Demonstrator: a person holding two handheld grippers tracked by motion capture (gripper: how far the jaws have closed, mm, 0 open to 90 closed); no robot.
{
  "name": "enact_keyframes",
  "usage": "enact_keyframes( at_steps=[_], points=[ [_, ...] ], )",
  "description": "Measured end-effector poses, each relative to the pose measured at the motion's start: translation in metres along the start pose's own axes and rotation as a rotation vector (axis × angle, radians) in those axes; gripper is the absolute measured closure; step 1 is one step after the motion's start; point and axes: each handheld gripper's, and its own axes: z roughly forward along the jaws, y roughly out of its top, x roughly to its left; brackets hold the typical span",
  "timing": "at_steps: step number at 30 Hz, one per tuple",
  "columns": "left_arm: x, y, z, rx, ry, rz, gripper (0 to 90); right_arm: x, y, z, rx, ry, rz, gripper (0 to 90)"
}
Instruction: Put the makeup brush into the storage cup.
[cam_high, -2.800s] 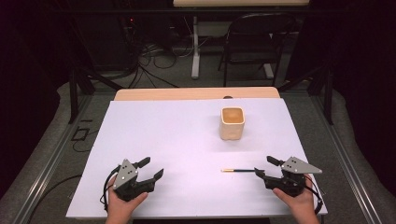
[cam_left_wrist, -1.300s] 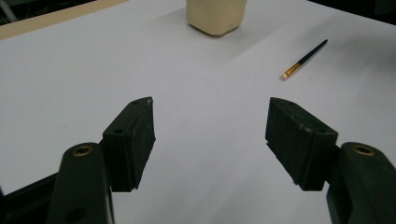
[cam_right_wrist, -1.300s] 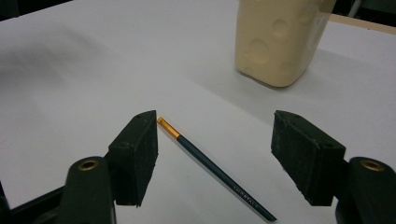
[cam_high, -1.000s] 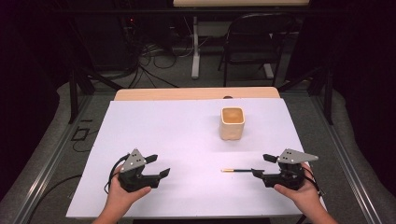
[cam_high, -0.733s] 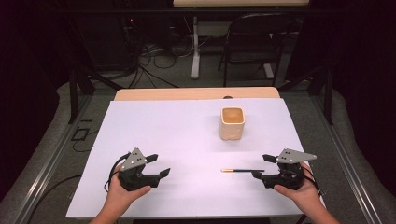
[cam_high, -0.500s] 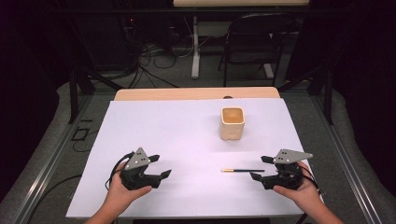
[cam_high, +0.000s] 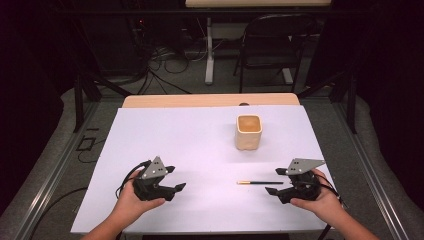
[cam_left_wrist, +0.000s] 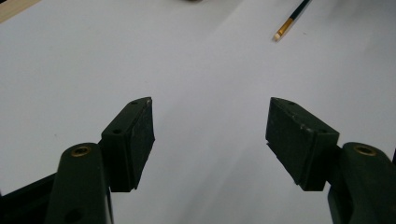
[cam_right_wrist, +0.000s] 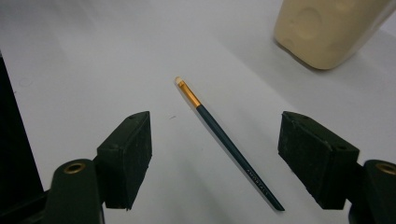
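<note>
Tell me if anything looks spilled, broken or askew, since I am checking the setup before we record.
Nothing stands out. The cream ceramic cup stands upright on the white table cover. The thin dark-handled brush with a gold ferrule lies flat, apart from the cup, ahead of the open right tool. The left tool is open and holds nothing.

Matt white table cover (cam_high: 200, 135); glazed cream cup (cam_high: 248, 132); glossy dark brush (cam_right_wrist: 229, 144).

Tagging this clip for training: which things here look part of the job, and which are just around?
Likely in the job:
pencil, lying between the open right gripper jaws
cream cup
left gripper, open

Just around:
folding chair
floor cables
</note>
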Motion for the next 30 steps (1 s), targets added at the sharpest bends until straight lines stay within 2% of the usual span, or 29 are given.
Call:
enact_keyframes(
  at_steps=[2,6,9,13,15,17,20,23,30],
  points=[
    [0.0,0.002,0.001,0.004,-0.003,0.012,32.5,0.0,0.001,0.001,0.013,0.008,-0.006,25.8],
    [0.0,0.005,0.001,-0.003,-0.015,0.008,32.5,-0.001,0.003,0.003,0.037,0.024,-0.02,26.4],
    [0.002,0.006,0.003,0.008,-0.013,0.009,32.5,-0.002,0.003,0.004,0.051,0.034,-0.027,27.3],
    [0.003,0.01,0.006,0.023,-0.014,0.014,32.6,-0.002,0.006,0.007,0.092,0.043,-0.059,27.6],
    [0.004,0.013,0.007,0.033,-0.01,0.025,32.7,-0.002,0.01,0.008,0.12,0.052,-0.09,27.7],
    [0.004,0.017,0.007,0.038,-0.013,0.025,32.8,-0.002,0.011,0.008,0.127,0.054,-0.095,27.8],
    [0.004,0.023,0.006,0.042,-0.008,0.035,32.8,-0.004,0.017,0.008,0.164,0.057,-0.123,28.4],
    [0.005,0.025,0.006,0.038,-0.013,0.027,32.9,-0.005,0.02,0.009,0.174,0.065,-0.129,28.4],
    [0.008,0.027,0.007,0.048,-0.015,0.01,32.9,-0.01,0.029,0.01,0.234,0.062,-0.164,29.5]
  ],
)
